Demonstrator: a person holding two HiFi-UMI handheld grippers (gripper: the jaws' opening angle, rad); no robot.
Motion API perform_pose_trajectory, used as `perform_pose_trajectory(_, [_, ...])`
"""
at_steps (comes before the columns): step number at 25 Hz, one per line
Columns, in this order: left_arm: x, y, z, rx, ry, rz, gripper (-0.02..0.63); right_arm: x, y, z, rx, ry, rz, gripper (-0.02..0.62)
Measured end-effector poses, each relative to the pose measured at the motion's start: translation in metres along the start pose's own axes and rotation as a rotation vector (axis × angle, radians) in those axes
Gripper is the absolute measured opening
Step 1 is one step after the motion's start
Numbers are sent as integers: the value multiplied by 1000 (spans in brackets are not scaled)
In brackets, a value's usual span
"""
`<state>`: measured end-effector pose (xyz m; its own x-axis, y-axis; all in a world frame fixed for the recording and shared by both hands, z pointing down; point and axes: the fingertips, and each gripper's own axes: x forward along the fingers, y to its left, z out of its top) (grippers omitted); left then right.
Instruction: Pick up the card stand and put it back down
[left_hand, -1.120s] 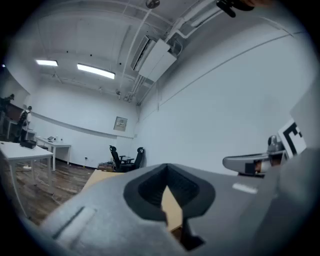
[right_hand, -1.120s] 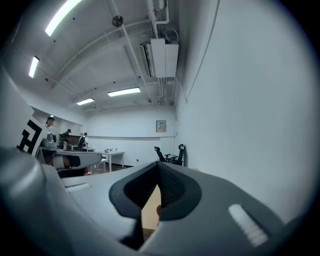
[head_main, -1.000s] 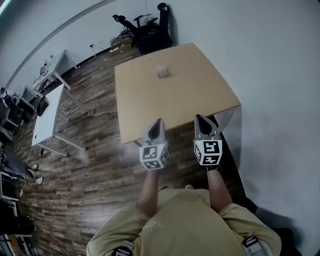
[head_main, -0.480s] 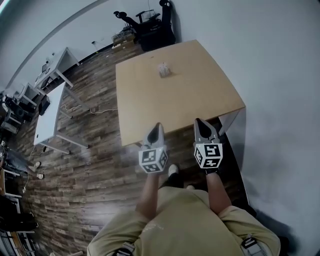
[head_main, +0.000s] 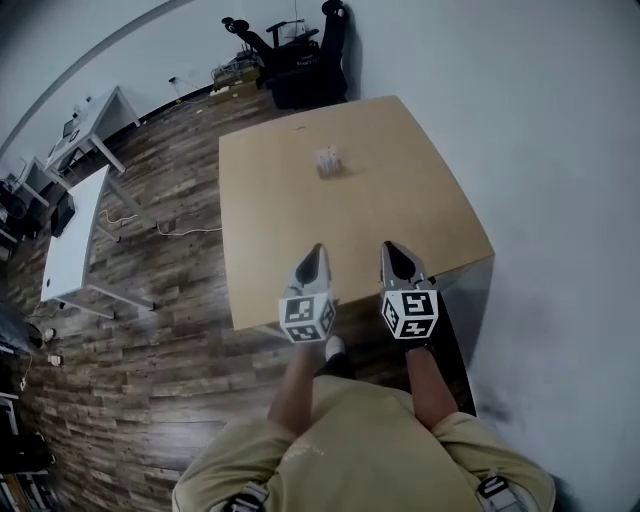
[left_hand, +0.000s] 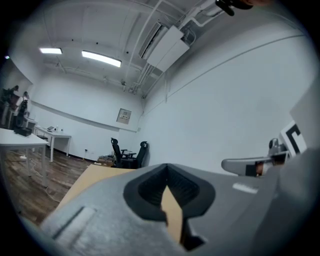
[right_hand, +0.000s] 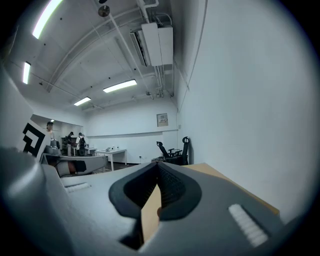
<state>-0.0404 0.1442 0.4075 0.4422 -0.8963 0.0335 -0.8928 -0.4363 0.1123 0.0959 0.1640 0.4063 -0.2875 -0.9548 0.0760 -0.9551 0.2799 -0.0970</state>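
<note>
The card stand, small and pale, stands on the far half of the tan wooden table, well beyond both grippers. My left gripper and right gripper hover side by side over the table's near edge and point toward the stand. In both, the jaws meet at the tips with nothing between them. In the left gripper view the shut left gripper hides most of the table. The right gripper view shows the right gripper shut above the table. Neither gripper view shows the stand.
Black office chairs stand beyond the table's far edge against the wall. White desks are at the left on the wood-plank floor. A pale wall runs close along the table's right side. The person's foot is at the near edge.
The person has stepped toward the table. Both grippers have moved from just short of its near edge to just over it. Their jaws stayed shut.
</note>
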Motion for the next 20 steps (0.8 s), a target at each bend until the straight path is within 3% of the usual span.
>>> perform_pose_trajectory(11, [125, 104, 7, 18, 18, -47, 4, 168, -1, 10, 10, 27, -32, 6])
perform_pose_trajectory(16, [155, 132, -15, 16, 68, -80, 5, 207, 4, -16, -7, 84, -30, 6])
perform_pose_trajectory(20, [173, 139, -35, 15, 121, -151, 3, 222, -4, -33, -2, 129, -38, 6])
